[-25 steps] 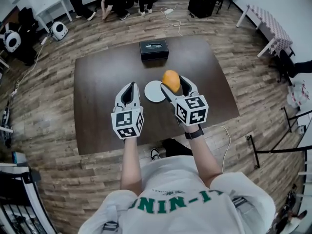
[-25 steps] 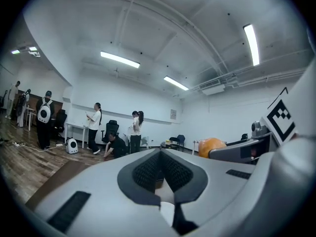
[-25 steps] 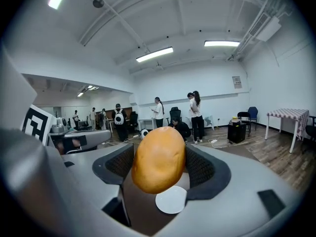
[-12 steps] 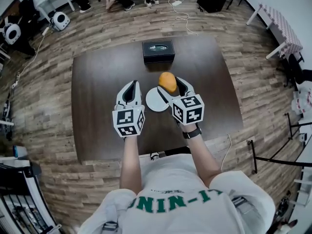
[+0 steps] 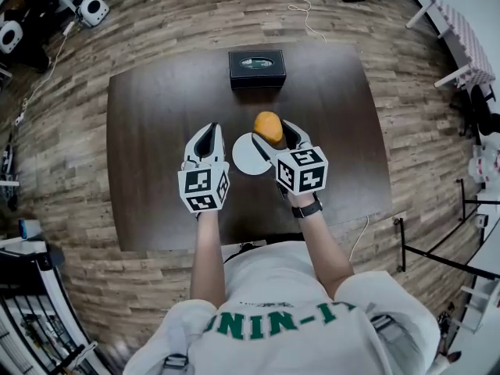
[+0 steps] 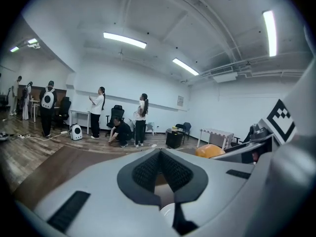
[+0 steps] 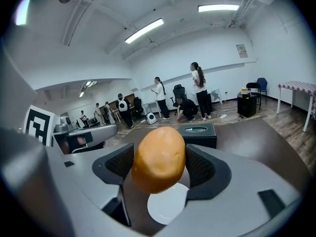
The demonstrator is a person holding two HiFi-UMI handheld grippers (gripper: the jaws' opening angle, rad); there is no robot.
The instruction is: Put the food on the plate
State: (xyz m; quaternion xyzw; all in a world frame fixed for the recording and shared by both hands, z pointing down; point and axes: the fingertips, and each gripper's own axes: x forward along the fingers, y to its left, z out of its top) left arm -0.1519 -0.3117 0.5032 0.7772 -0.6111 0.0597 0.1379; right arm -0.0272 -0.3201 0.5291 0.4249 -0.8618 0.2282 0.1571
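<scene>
My right gripper (image 5: 270, 132) (image 7: 159, 166) is shut on an orange bread roll (image 5: 268, 126) (image 7: 158, 158), held in the air above the right edge of a small white plate (image 5: 247, 154) (image 7: 167, 208) on the dark brown table (image 5: 156, 116). The roll fills the gap between the two black pads. My left gripper (image 5: 207, 141) (image 6: 160, 172) hovers just left of the plate, its jaws closed together with nothing between them. In the left gripper view the roll (image 6: 210, 151) shows to the right, beside the right gripper's body.
A black rectangular box (image 5: 257, 67) (image 7: 197, 133) sits at the table's far edge, beyond the plate. Wood floor surrounds the table. Several people stand and crouch at the far wall (image 7: 190, 100). A checkered table (image 5: 462, 31) stands at the right.
Both grippers and the roll keep nearly the same pose over the plate. The head camera has shifted, so the table sits slightly higher in view.
</scene>
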